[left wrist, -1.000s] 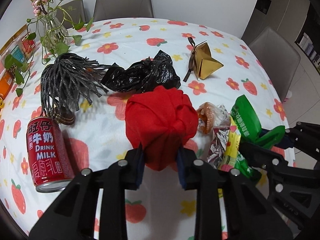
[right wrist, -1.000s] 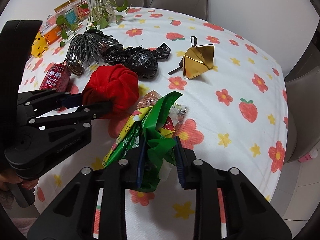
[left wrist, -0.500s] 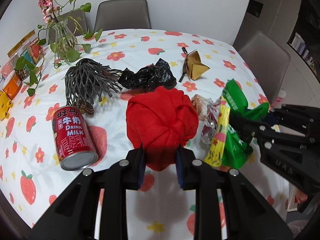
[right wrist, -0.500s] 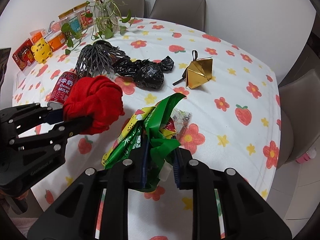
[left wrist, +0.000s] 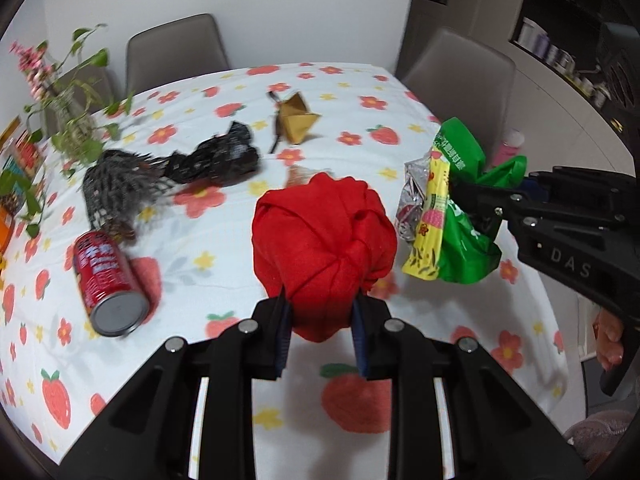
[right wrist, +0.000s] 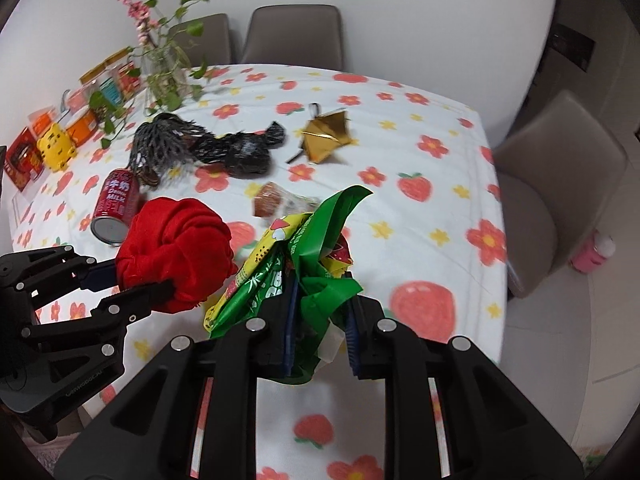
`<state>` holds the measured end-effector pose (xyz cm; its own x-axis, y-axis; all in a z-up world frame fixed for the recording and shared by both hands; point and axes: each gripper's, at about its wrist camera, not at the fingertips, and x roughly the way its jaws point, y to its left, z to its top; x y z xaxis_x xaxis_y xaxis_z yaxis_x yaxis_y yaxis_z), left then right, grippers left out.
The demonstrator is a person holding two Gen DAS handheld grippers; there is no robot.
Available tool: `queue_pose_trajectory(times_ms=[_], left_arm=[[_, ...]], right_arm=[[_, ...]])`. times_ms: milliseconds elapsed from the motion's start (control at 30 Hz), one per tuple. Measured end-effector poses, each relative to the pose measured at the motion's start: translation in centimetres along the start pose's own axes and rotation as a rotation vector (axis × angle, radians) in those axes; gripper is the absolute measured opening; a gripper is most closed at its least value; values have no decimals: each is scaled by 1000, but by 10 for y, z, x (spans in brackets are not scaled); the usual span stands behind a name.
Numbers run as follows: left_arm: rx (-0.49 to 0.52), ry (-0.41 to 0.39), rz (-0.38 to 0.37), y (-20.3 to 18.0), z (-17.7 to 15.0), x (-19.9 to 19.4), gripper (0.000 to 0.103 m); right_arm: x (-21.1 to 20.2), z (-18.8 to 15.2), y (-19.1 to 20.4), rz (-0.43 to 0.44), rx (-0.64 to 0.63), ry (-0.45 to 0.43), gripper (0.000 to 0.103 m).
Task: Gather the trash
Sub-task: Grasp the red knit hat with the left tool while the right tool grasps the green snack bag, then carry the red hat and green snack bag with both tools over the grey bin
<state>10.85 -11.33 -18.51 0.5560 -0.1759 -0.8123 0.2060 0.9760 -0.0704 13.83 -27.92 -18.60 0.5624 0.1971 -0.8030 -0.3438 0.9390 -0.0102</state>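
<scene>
My left gripper [left wrist: 320, 320] is shut on a red cloth bundle [left wrist: 324, 248] and holds it above the flowered table [left wrist: 420, 440]. It also shows in the right wrist view [right wrist: 176, 256]. My right gripper [right wrist: 320, 320] is shut on a bunch of green and yellow snack wrappers [right wrist: 308, 264], also held off the table; the bunch shows in the left wrist view [left wrist: 452, 216]. On the table lie a red milk can [left wrist: 108, 284], a black plastic bag [left wrist: 216, 160], a dark net bundle [left wrist: 116, 188], a gold paper box [left wrist: 296, 120] and a small brown wrapper [right wrist: 268, 200].
A vase with a plant [right wrist: 164, 64] and several snack boxes [right wrist: 52, 144] stand at the table's far left. Grey chairs [right wrist: 560, 192] stand around the table. A pink bottle [right wrist: 596, 252] is on the floor at right.
Both grippers have lifted their loads higher and drawn back from the table. The red bundle and the wrappers are off the cloth; a small brown wrapper stays behind on the table.
</scene>
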Motion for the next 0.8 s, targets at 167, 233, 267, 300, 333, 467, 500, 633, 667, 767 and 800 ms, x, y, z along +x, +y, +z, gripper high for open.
queue_pose_trajectory(times_ms=[167,233,267,300,333,467,500,633,667,767,800], left_arm=[[96,-7,-65,-54,10,3,26],[146,-19,-88,-84,14,4,26],[171,-23,-100,-101,16,4,26],[201,-27,-116,-122,17,5,26],[223,-28,-129,-140,18,5,26],[312,-20,-198,-231,14,11,26],[330,-18,-216,-251,12,12,26],[426,-3,-307,-355,-6,20,26],[451,3,-327,-380,-11,23,26],[510,36,-394,-448,-27,32,26],[535,46,-415,-470,-32,35,26]], right_arm=[[-29,-26,-50,-60,100,-30,19],[-46,-42,-78,-90,156,-47,19],[-55,-53,-94,-108,186,-55,19],[-66,-65,-111,-126,215,-62,19],[-73,-75,-124,-139,236,-66,19],[-116,-136,-193,-220,340,-69,19],[-130,-158,-215,-245,376,-66,19],[-172,-231,-280,-342,465,-38,19],[-180,-248,-294,-364,486,-29,19],[-205,-297,-336,-419,573,-12,19],[-213,-315,-350,-445,603,-4,19]])
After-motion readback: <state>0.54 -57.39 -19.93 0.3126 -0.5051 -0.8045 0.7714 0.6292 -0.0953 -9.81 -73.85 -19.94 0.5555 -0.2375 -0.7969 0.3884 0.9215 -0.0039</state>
